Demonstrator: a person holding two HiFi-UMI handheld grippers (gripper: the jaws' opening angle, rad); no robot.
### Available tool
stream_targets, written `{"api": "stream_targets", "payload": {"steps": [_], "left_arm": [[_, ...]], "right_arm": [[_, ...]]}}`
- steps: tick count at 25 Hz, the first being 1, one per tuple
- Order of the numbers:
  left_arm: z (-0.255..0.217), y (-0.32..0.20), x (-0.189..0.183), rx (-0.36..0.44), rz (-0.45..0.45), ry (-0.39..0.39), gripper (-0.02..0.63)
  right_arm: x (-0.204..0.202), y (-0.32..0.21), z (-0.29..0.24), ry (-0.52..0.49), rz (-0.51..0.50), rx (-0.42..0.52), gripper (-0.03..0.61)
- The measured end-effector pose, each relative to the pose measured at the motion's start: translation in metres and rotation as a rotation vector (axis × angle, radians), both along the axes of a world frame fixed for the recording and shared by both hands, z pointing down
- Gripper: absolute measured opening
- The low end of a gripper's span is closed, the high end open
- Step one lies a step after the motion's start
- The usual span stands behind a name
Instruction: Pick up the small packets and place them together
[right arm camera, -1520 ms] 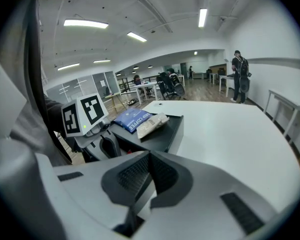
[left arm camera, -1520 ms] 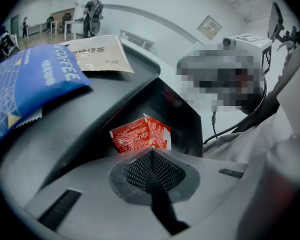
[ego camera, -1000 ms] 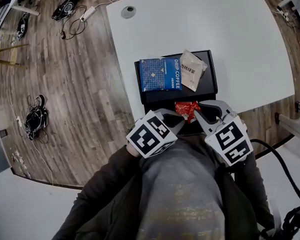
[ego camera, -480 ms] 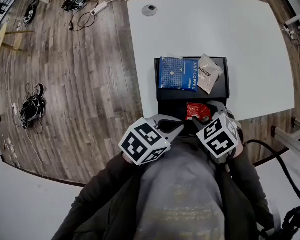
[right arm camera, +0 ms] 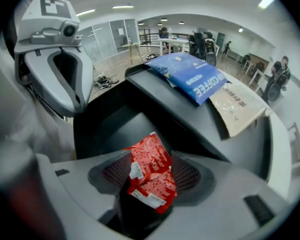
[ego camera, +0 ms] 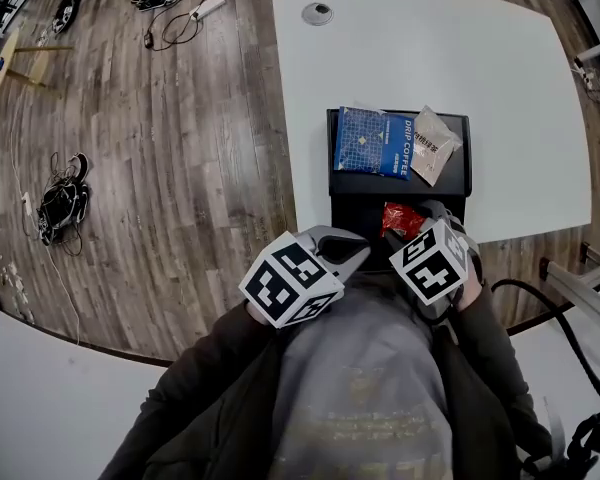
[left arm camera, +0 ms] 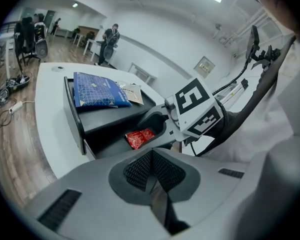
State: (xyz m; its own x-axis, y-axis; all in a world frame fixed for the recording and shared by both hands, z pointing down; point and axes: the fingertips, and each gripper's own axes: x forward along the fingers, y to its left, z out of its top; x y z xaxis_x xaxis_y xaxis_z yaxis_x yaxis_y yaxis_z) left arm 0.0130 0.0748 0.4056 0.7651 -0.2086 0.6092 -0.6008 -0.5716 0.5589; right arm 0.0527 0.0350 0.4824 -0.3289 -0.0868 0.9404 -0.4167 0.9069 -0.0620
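Left claw [left arm camera: 152,171]: mesh pads pressed together, nothing between. Flat glossy blue packet [ego camera: 375,142] on upper step of black tray [ego camera: 340,193], my 12 o'clock, on white bench [ego camera: 500,68]. Crinkled red foil packet [right arm camera: 149,159] on lower step, loose between pads of right claw [right arm camera: 151,175]. Its jaws just been opening, now spread. Packet's bottom corner lost in gap. Matte beige packet [ego camera: 435,146] at 1 o'clock, touching blue. My torso hides tray's near edge.
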Motion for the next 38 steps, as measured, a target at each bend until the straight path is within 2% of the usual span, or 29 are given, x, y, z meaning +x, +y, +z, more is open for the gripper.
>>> {"api": "stream_targets", "payload": {"steps": [3, 6, 8, 11, 17, 23, 28, 33, 38], "left_arm": [[0.002, 0.002, -0.002, -0.004, -0.006, 0.001, 0.003], [0.003, 0.003, -0.004, -0.005, -0.013, 0.001, 0.003], [0.003, 0.003, -0.005, -0.001, -0.017, 0.001, 0.003], [0.002, 0.003, -0.005, 0.005, -0.019, -0.001, 0.003], [0.001, 0.005, -0.005, 0.016, -0.023, -0.001, 0.003], [-0.004, 0.004, -0.004, 0.040, -0.027, 0.000, 0.003], [-0.014, -0.003, -0.007, 0.071, -0.048, 0.004, 0.003], [-0.020, -0.007, -0.016, 0.076, -0.090, 0.005, 0.003], [-0.018, -0.011, -0.033, 0.052, -0.164, -0.011, 0.003]], "right_arm": [[-0.003, 0.000, 0.001, -0.033, 0.006, 0.005, 0.238], [-0.003, 0.000, 0.001, -0.034, -0.033, 0.022, 0.222], [-0.003, 0.001, 0.001, -0.039, -0.048, 0.026, 0.182], [-0.003, 0.003, -0.003, -0.056, -0.044, 0.041, 0.046], [-0.003, 0.011, -0.021, -0.102, -0.050, 0.051, 0.037], [-0.015, 0.013, -0.071, -0.242, -0.023, 0.073, 0.037], [-0.016, -0.017, -0.116, -0.325, 0.014, 0.157, 0.037], [-0.017, -0.064, -0.137, -0.349, 0.041, 0.235, 0.037], [-0.036, -0.095, -0.133, -0.376, 0.026, 0.215, 0.038]]}}
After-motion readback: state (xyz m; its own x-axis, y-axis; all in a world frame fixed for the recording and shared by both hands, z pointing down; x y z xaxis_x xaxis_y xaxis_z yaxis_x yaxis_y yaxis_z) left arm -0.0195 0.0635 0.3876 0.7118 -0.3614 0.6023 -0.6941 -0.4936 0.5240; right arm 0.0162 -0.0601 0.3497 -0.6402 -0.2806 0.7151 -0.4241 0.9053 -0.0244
